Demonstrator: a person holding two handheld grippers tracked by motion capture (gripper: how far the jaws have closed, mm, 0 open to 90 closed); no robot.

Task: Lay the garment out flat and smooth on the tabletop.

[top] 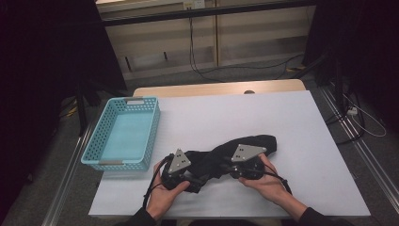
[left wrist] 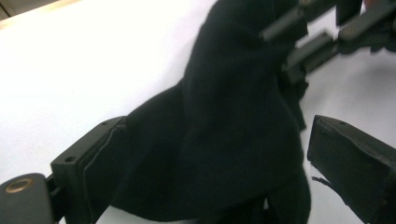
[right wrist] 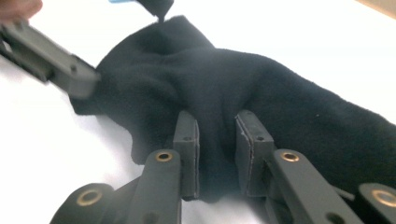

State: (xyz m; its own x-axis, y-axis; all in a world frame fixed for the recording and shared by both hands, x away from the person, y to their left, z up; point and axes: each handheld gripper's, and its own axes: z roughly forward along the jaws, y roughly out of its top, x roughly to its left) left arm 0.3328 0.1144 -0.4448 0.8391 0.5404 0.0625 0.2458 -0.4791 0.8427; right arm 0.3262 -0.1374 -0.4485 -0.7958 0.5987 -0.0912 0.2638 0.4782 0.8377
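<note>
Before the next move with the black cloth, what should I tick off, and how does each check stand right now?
1. Right tool has cloth between its jaws: ok, a fold of the black cloth is pinched between the pads.
2. Left tool grips the cloth: not ok, the cloth drapes over one jaw and a gap shows beside the other.
3. Cloth lies on the white table, not hanging over an edge: ok.
4. Blue basket upright and apart from the cloth: ok.
5. Cables free of the cloth: cannot tell.
</note>
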